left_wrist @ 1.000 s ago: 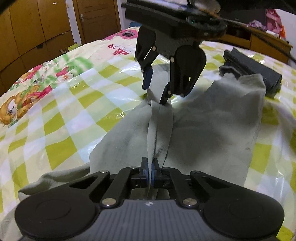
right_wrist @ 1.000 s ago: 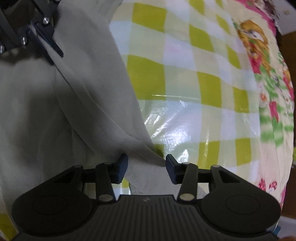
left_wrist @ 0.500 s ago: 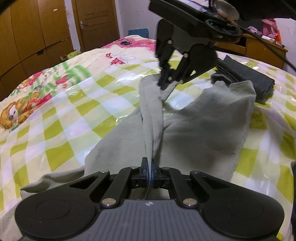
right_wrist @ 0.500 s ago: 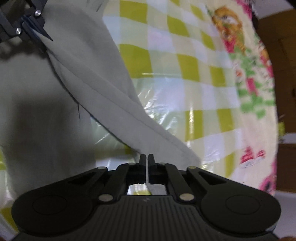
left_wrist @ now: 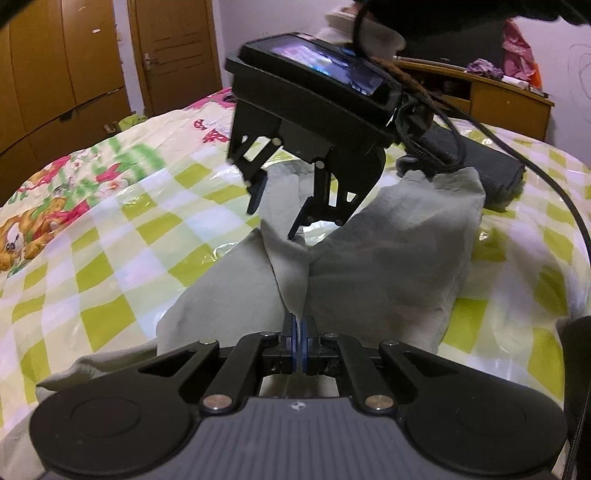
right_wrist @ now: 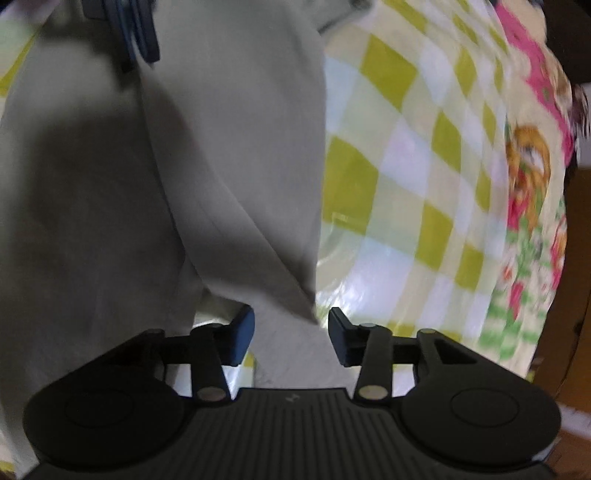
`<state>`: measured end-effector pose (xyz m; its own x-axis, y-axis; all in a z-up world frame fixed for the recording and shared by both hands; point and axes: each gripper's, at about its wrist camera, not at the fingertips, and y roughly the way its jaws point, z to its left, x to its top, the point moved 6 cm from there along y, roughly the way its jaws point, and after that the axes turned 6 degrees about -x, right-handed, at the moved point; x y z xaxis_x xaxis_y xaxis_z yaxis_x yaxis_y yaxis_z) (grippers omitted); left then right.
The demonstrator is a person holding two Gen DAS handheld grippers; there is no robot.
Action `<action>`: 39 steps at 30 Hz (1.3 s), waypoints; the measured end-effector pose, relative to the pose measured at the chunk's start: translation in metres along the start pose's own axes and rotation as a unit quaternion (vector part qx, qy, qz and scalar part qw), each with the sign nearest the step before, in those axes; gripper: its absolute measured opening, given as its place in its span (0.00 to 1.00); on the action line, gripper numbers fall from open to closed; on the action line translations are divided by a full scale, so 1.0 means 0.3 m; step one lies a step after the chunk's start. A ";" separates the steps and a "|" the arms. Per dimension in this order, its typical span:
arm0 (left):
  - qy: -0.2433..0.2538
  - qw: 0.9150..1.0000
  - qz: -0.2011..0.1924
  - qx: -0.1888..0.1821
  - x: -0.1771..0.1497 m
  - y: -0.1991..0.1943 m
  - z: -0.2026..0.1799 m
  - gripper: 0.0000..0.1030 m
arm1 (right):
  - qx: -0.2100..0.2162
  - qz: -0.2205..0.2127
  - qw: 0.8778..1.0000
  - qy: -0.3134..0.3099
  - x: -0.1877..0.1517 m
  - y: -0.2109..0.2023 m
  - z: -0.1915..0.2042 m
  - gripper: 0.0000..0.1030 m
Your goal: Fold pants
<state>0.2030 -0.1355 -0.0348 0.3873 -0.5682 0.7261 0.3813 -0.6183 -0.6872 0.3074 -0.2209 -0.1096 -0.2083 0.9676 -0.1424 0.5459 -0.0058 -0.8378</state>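
Grey-green pants [left_wrist: 388, 258] lie spread on a bed with a yellow-green checked cover [left_wrist: 110, 251]. My left gripper [left_wrist: 298, 341] is shut on a raised ridge of the pants fabric near me. My right gripper [left_wrist: 273, 218] hangs over the pants farther up the same ridge, its jaws apart. In the right wrist view my right gripper [right_wrist: 291, 334] is open, with a fold of the pants [right_wrist: 236, 155] lying between its fingers but not pinched. The left gripper's blue pads [right_wrist: 138, 33] show at the top left, clamped on the cloth.
A folded dark garment [left_wrist: 480, 166] lies on the bed beyond the pants. Wooden wardrobe doors [left_wrist: 62, 74] stand at the back left and a wooden desk [left_wrist: 491, 96] at the back right. The cover has a floral and cartoon border [right_wrist: 528, 192].
My right gripper was open one second ago, shut on the pants fold half a second ago, and now stands open again with the fold released. My left gripper has kept its hold.
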 end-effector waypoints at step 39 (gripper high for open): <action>0.097 0.993 0.053 0.047 -0.097 0.029 -0.307 0.28 | -0.058 0.050 0.792 0.605 -0.307 -0.467 0.467 0.32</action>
<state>0.1179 -0.1744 -0.0599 0.2648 -0.7266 0.6340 0.4270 -0.5011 -0.7527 0.1364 -0.3445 -0.0529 0.7335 0.4968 0.4638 0.5960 -0.1421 -0.7903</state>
